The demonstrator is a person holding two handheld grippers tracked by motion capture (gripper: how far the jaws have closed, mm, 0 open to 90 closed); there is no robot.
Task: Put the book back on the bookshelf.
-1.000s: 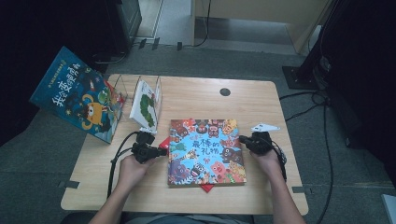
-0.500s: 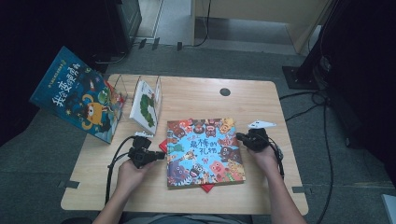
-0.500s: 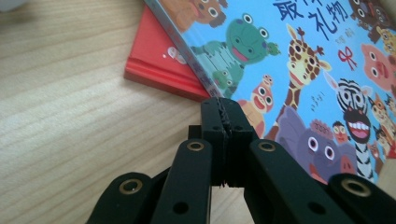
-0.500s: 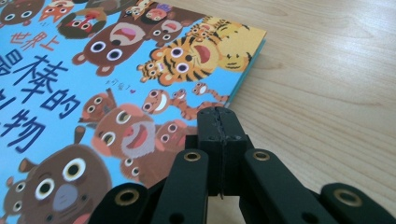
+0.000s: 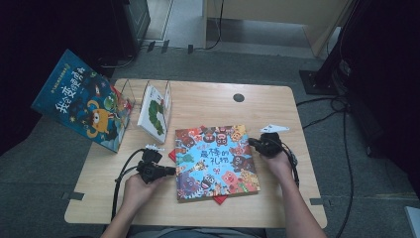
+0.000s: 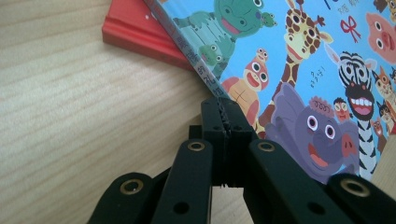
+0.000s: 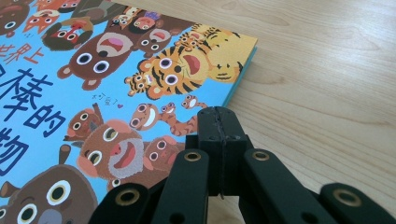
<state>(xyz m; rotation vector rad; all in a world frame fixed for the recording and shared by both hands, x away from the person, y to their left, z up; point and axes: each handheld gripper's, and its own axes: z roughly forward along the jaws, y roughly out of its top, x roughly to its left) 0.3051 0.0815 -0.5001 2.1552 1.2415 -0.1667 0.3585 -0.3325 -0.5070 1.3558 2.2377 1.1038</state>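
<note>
A blue picture book with cartoon animals (image 5: 215, 161) lies flat in the middle of the wooden table (image 5: 208, 104), on top of a red book (image 5: 171, 155). My left gripper (image 5: 172, 171) is shut, and its tips (image 6: 225, 106) touch the spine edge of the animal book (image 6: 299, 70), close to the red book (image 6: 140, 32). My right gripper (image 5: 251, 143) is shut too, with nothing between its jaws. Its tips (image 7: 218, 114) rest at the right edge of the book's cover (image 7: 93, 84).
A large blue book (image 5: 81, 106) leans at the table's left edge. Beside it, a white book with a caterpillar (image 5: 154, 111) stands in a clear divider rack (image 5: 130, 91). A round cable hole (image 5: 238, 97) sits at the back. Cables trail from both grippers.
My left gripper has drawn back toward the near edge, then come in to the book's spine. My right gripper has slid a little left onto the book's right edge.
</note>
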